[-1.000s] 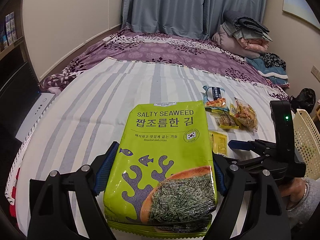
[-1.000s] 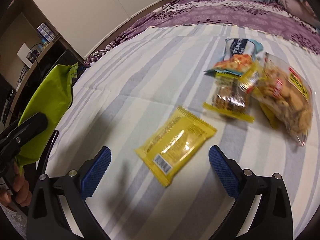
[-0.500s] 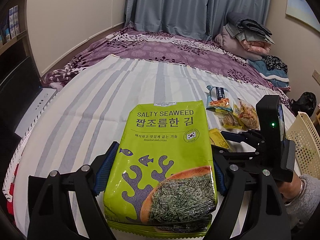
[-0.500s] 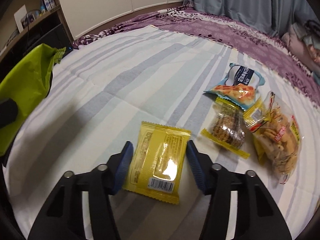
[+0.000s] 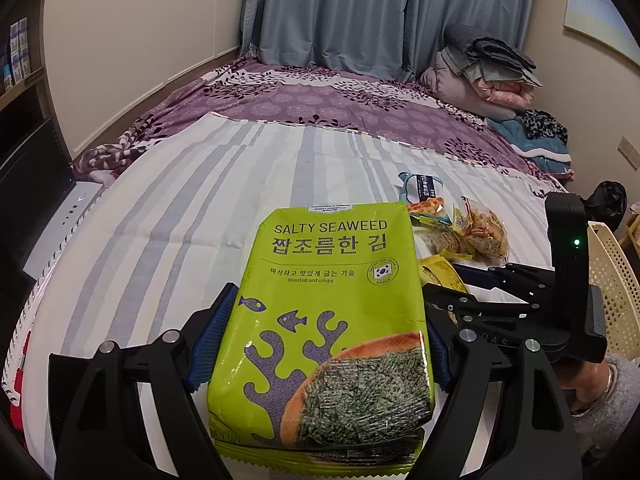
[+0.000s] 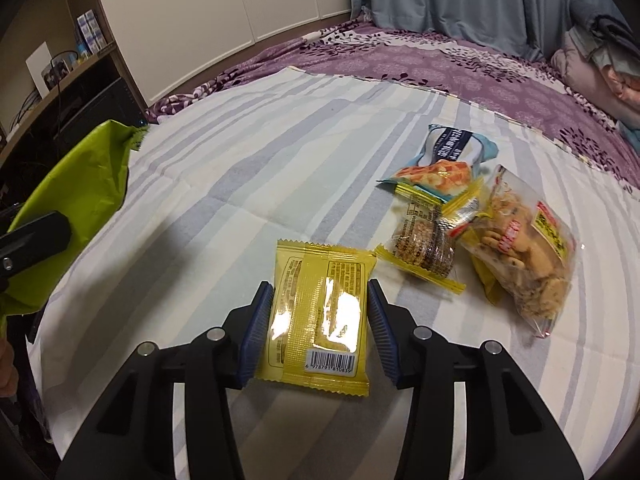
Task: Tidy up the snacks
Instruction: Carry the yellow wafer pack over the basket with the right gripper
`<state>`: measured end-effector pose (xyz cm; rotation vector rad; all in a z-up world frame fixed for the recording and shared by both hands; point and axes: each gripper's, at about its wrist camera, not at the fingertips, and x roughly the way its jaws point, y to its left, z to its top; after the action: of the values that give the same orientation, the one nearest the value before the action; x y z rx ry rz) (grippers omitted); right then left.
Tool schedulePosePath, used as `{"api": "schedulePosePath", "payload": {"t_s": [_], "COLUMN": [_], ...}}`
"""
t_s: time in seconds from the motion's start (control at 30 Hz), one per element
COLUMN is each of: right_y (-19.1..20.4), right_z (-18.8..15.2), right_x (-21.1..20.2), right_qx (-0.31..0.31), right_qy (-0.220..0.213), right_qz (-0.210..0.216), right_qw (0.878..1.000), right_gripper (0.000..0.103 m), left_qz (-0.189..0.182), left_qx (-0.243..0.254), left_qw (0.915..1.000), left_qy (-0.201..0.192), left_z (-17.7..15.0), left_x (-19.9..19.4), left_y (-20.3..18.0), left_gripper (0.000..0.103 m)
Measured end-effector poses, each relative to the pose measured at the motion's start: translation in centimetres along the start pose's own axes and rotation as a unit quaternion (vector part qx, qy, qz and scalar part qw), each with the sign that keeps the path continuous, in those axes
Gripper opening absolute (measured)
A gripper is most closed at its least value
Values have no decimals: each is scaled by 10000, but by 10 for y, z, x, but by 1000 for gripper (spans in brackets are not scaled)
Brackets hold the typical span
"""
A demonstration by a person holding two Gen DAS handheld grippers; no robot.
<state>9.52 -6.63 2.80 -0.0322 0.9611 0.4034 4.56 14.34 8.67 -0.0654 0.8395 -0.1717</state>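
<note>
The right gripper (image 6: 320, 324), wide open a second ago, now has its fingers (image 6: 256, 332) clamped on the yellow packet (image 6: 320, 312), barcode up, just off the bed (image 6: 224, 184): ready for sorting. The left gripper (image 5: 320, 344) still grips the green "SALTY SEAWEED, Roasted and crispy" bag (image 5: 332, 312).

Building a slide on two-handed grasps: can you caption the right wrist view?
Right gripper shut on a yellow snack packet above the striped sheet, three more snacks lying beyond.

Blue curtain (image 5: 360, 12), purple bedspread (image 5: 340, 100), folded blankets (image 5: 484, 68)
</note>
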Motion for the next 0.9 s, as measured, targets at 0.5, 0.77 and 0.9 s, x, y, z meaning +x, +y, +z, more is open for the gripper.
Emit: {"api": "schedulePosePath", "payload": {"t_s": [0.5, 0.77, 0.9], "right_y": [-19, -37, -48], "right_z": [-16, -27, -32], "right_x": [-61, -94, -111], "right_qx": [272, 528, 682], "right_qy": [-443, -708, -846], "right_qz": [58, -2, -47], "right_qw": [9986, 9961, 9941], "right_gripper": [48, 48, 48], "left_qz": [114, 30, -15], "left_qx": [575, 808, 891], "left_qw": [9981, 9965, 9958], "left_qy": [-191, -216, -214], "left_z": [2, 1, 1], "left_x": [-14, -20, -24], "left_y": [-49, -74, -85], "left_gripper": [82, 82, 82]}}
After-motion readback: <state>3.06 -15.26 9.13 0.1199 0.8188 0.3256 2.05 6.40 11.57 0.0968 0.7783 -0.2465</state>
